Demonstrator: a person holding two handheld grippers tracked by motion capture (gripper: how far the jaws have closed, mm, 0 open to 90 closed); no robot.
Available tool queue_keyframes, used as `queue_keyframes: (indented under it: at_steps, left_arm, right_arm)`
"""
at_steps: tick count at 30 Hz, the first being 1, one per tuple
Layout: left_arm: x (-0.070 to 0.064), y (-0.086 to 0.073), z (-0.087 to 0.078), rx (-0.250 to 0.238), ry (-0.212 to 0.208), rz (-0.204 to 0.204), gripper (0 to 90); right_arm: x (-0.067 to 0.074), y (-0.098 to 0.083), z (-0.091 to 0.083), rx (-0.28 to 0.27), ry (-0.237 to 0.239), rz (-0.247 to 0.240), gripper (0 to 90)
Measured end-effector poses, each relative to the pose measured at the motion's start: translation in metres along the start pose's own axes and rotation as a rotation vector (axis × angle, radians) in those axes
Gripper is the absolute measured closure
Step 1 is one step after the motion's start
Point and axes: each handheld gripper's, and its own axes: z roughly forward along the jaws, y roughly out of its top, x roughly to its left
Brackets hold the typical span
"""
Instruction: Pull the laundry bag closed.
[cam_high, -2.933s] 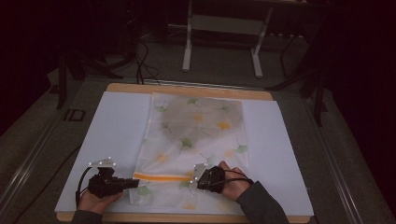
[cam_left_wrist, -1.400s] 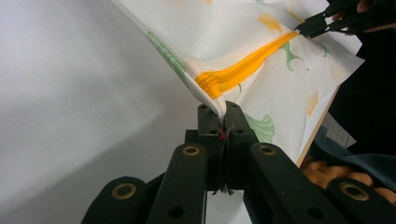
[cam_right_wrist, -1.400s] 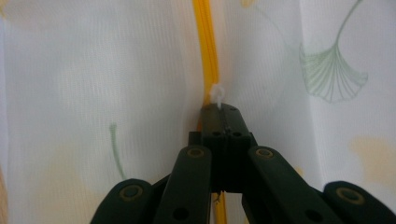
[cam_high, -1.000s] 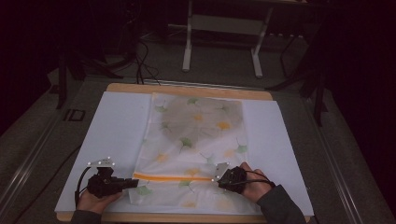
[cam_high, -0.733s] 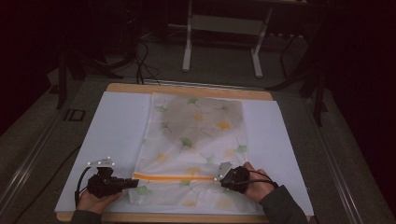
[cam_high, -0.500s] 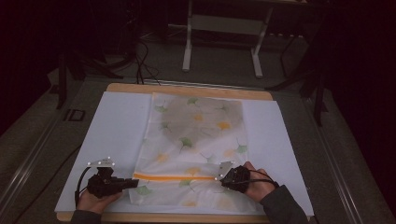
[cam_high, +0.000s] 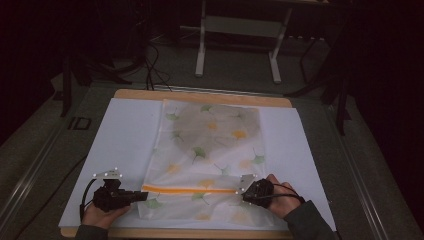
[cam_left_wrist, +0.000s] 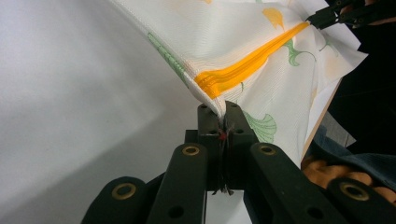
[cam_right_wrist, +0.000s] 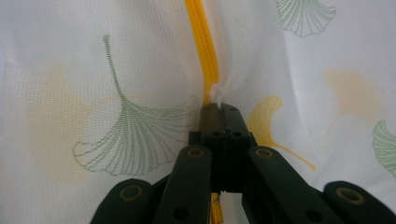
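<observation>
Lying flat on the counter (cam_high: 125, 135) is one white mesh bag (cam_high: 210, 150) printed with green and yellow ginkgo leaves, its single orange zipper (cam_high: 190, 190) running across the near end. No brand, label or readable writing shows on bag, counter or grippers.

Left side: the left hand-held gripper (cam_high: 141, 195) is clenched on the bag's near left corner. In the left gripper view its jaws stand pressed together on a pinch of mesh (cam_left_wrist: 219, 105) just below the end of the zipper (cam_left_wrist: 247, 65), and the fabric rises from the grip in a taut fold. The person's left hand (cam_high: 102, 215) wraps the gripper body at the counter's near edge.

Centre: the zipper lies straight between the two grippers. Bag count one; zipper count one; hand-held grippers two.

Right side: the right hand-held gripper (cam_high: 242, 189) is clenched at the zipper's right end. In the right gripper view its jaws are closed on a small white tab (cam_right_wrist: 217, 99), apparently the zipper pull, where the orange tape (cam_right_wrist: 201, 46) ends. The right hand (cam_high: 280, 197) holds it, a dark sleeve (cam_high: 307, 225) behind.

Beyond the counter, on the floor, stands a pale metal frame (cam_high: 237, 30) with two legs.
</observation>
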Motion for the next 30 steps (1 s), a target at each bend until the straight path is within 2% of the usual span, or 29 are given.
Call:
queue_keyframes:
  at_steps: [4, 13, 16, 24, 30]
  left_arm:
    - [0.001, -0.001, -0.001, -0.005, 0.004, -0.006, 88.4]
    - [0.002, 0.000, 0.000, 0.000, 0.005, -0.004, 88.3]
    - [0.002, 0.000, 0.000, 0.002, 0.005, -0.004, 88.4]
    - [0.002, -0.001, 0.001, 0.013, 0.004, 0.002, 88.5]
    - [-0.002, -0.001, 0.006, 0.039, -0.017, 0.022, 88.5]
  right_arm:
    - [0.002, -0.004, 0.000, 0.031, -0.014, -0.008, 90.0]
    - [-0.002, -0.026, -0.004, 0.064, -0.025, 0.028, 90.0]
    - [-0.003, -0.031, -0.008, 0.075, -0.041, 0.028, 90.0]
    - [-0.008, -0.047, -0.013, 0.108, -0.047, 0.048, 90.0]
    - [-0.008, -0.062, -0.022, 0.098, -0.049, 0.075, 90.0]
